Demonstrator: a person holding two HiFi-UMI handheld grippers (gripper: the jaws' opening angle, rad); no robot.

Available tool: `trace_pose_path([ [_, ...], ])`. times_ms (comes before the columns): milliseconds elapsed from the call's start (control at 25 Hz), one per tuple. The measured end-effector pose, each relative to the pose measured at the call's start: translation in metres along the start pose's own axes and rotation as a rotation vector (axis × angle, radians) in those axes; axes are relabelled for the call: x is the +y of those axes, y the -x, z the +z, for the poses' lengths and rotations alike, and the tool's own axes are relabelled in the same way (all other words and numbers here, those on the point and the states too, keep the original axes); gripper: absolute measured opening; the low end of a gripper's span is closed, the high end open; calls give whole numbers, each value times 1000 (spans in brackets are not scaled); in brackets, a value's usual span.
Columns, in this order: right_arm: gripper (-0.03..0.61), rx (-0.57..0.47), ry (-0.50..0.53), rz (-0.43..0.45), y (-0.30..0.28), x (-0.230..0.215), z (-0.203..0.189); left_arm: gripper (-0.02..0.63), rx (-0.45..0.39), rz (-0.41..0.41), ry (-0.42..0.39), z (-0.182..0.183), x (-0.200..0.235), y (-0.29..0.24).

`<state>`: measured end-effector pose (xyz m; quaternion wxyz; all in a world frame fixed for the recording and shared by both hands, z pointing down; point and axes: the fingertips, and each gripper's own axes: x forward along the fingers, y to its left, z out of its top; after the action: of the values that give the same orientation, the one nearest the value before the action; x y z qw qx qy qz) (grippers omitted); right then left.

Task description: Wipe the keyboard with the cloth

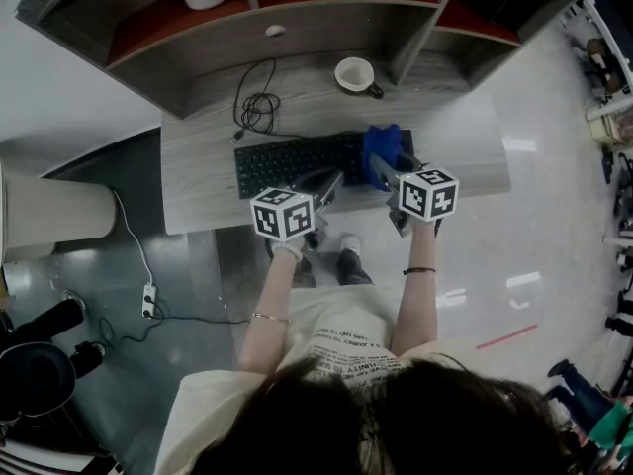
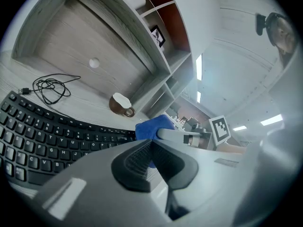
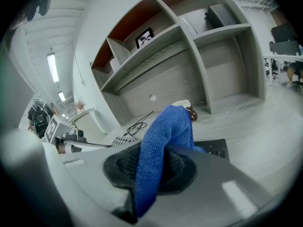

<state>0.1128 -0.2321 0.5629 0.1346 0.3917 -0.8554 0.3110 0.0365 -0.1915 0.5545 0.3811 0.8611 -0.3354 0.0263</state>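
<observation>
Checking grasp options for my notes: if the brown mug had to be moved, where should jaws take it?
Probably the rim of the mug, from above: it stands upright with its mouth open, so one jaw can go inside, one outside. Keep off the handle at its near right.

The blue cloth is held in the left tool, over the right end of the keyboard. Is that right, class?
Not quite: the right tool grips the blue cloth, as the right gripper view shows. It is over the right end of the keyboard.

Bright even indoor light, glare on the floor (image 1: pixel 521 281), fisheye-warped dark edges.
</observation>
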Motion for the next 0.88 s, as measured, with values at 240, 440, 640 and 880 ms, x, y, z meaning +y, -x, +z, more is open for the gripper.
trace_pose_path([
  [240,58,1,-1,4,-3,7,-1,2,-3,5,1,0,3,8],
  [440,58,-2,-4,14,-7,14,-2,2,-5,11,3,-1,6,15],
  [640,58,1,-3,26,-13,22,-2,2,-10,18,6,1,10,22],
  [880,60,5,-1,33,-18,29,-3,2,-17,26,10,2,15,30],
])
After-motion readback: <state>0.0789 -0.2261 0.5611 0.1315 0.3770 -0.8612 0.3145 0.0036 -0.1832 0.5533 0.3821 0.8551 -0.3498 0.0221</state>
